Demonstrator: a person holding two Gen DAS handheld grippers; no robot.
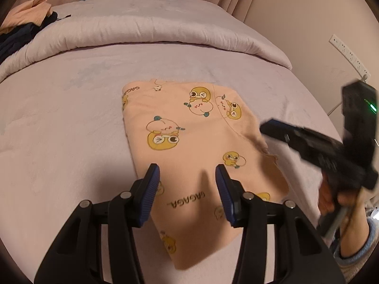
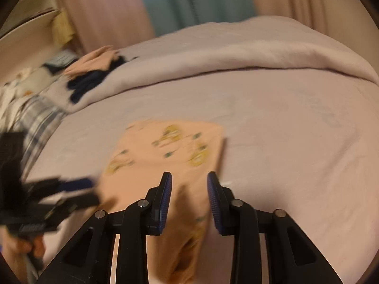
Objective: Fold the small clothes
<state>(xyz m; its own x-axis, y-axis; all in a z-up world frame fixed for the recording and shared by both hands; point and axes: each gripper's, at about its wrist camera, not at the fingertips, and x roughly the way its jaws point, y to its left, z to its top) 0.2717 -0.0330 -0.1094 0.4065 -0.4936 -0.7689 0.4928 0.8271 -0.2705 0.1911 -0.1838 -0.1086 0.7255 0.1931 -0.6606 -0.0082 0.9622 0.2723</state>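
A peach garment [image 1: 184,123] printed with yellow cartoon ducks lies folded into a long panel on the pale lilac bed [image 1: 71,118]. My left gripper [image 1: 187,172] hovers over its near end with the jaws apart and nothing pinched. My right gripper [image 1: 270,127] comes in from the right, by the garment's right edge. The right wrist view is blurred. There the garment [image 2: 170,146] runs under my right gripper [image 2: 189,175], whose blue pads stand apart over the cloth without pressing it. The left gripper [image 2: 93,190] shows at the left edge.
A rolled duvet [image 1: 142,30] crosses the far side of the bed. Peach and dark clothes [image 1: 23,23] are piled at the back left, with more clothes [image 2: 35,118] beside the bed. A socket strip [image 1: 350,54] hangs on the right wall. A person's hand [image 1: 331,196] holds the right gripper.
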